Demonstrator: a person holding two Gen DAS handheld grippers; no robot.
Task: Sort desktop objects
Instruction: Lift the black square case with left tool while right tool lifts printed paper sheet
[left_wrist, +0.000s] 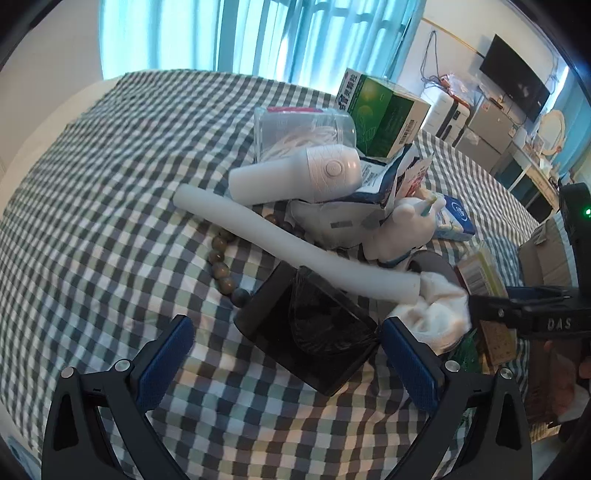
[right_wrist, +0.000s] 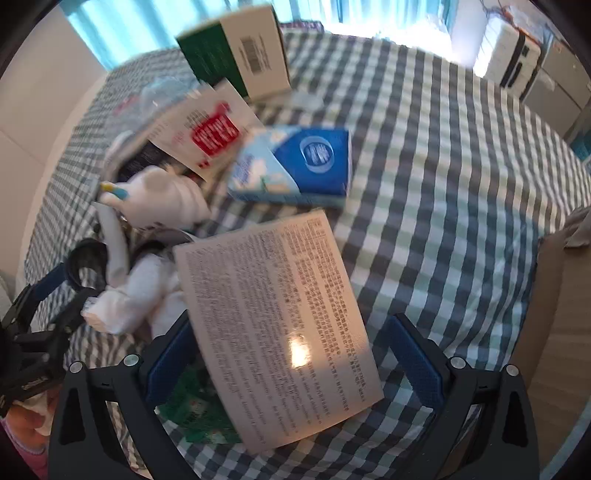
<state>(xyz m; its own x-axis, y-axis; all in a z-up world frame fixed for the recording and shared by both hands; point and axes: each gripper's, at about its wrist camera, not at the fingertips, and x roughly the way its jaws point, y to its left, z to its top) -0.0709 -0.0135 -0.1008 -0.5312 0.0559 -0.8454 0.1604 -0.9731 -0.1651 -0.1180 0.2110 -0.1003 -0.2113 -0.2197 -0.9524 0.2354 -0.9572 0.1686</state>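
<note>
Checked tablecloth (left_wrist: 110, 184), clear box (left_wrist: 303, 129) holding pale cords, both grippers' fingers (left_wrist: 166, 362) apart

The foam tube (left_wrist: 291, 245) lies across the box (left_wrist: 310, 332); beads (left_wrist: 221, 269) sit left of both.

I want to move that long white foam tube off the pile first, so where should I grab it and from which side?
Probably grip the long white foam tube near its far free end, which lies bare on the checked cloth. Come from above with the jaws across its width. Its near end rests on the black box against the white cloth wad, so it is crowded there. The left gripper is open.
</note>
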